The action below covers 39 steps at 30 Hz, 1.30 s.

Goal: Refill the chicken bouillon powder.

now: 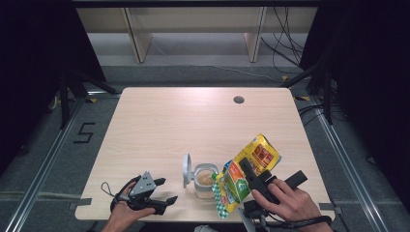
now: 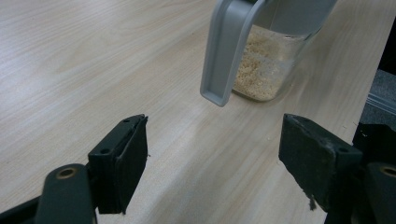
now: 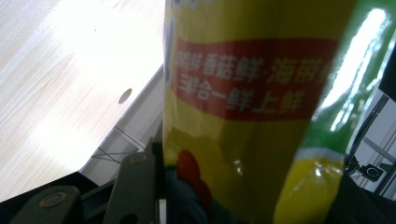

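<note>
1. Near the tabletop's front edge, right of centre, a glossy yellow pouch is held tilted above the wood, lower end toward the person and upper end away and to the right.
2. Its long axis runs from near-left to far-right in the high view; the lower end, with a green-and-white checked strip, hangs just beside the jar.
3. The pouch is thin, shiny film, slightly crumpled, printed yellow and green with a red band of white characters; in the right gripper view the film catches bright glare.
4. The right claw pinches the pouch across its middle: its black jaws lie against the film on both sides, with the person's hand behind.
5. The jar is clear, squat and rounded, standing upright on the tabletop, partly filled with pale, grainy crumbs.
6. A grey plastic lid stands swung open on the jar's left side; in the left gripper view it shows as a smooth, flat-edged flap.
7. The left claw rests low over the front-left of the tabletop, jaws spread wide with nothing between the matte, worn black pads.
8. The tabletop is pale wood-grain laminate with rounded corners and a round cable hole near the far edge.
</note>
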Tool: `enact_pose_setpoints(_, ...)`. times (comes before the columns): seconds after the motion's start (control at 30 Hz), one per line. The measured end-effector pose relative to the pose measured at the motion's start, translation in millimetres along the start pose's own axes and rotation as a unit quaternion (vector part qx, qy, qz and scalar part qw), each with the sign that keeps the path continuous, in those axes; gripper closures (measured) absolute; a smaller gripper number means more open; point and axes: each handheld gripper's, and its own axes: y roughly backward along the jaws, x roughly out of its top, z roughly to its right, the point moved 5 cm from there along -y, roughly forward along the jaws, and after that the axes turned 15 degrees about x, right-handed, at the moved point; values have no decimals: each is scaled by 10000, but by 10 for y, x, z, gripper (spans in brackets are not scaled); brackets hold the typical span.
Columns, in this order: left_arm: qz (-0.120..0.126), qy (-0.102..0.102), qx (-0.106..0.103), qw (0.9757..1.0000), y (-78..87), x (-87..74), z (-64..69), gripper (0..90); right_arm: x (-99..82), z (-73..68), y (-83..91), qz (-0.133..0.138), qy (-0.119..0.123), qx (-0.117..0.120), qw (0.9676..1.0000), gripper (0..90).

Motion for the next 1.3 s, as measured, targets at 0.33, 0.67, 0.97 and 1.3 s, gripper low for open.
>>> enact_pose_setpoints(0.33, -44, -37, -27, 10000, 6, -2, -4, 235, 21, -4, -10, 78, -53, 39, 9999, 575)
enact_pose_setpoints(0.67, -18, 34, 12, 10000, 4, -1, 0, 235, -6, 10, 2, -2, 35, 46, 10000, 576)
enact_pose_setpoints(0.97, -98, -60, 57, 9999, 19, -7, -20, 235, 19, -1, -13, 71, -26, 31, 10000, 576)
enact_pose_setpoints(1.3, -100, -133, 79, 9998, 5, -9, -34, 235, 11, -4, -14, 52, -20, 40, 10000, 579)
